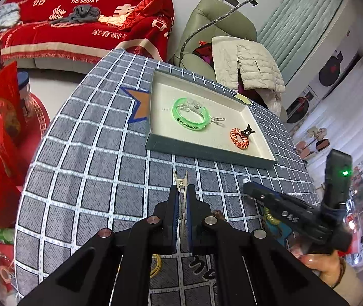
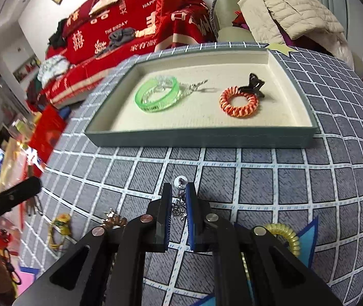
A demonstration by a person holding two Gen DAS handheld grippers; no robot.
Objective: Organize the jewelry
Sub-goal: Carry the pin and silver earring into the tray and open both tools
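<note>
Metal showed in both grippers, the left gripper [image 1: 183, 191] clamped on a hair clip [image 1: 180, 182] and the right gripper [image 2: 179, 191] on an earring [image 2: 180, 181] (both presumably bound for the tray [image 2: 202, 139]).

Jewelry partly sorted into tray [image 2: 202, 137] — rest loose on the bench.

Grey-green tray with cream lining holds a green translucent bangle [image 2: 157, 94] with a clear clip piece and small silver clasp against it, plus an orange-white coil hair tie [image 2: 240, 102] touching a black claw clip [image 2: 255, 84]. A slim gold hair clip [image 1: 181, 186] is pinched upright between fingers; a silver dangling earring [image 2: 180, 199] with a pearl-like top sits between the other pair. A yellow coil tie [image 2: 286, 237], a yellow-green bracelet [image 2: 59, 229] and a gold piece [image 2: 112, 220] lie on the checked cloth.
</note>
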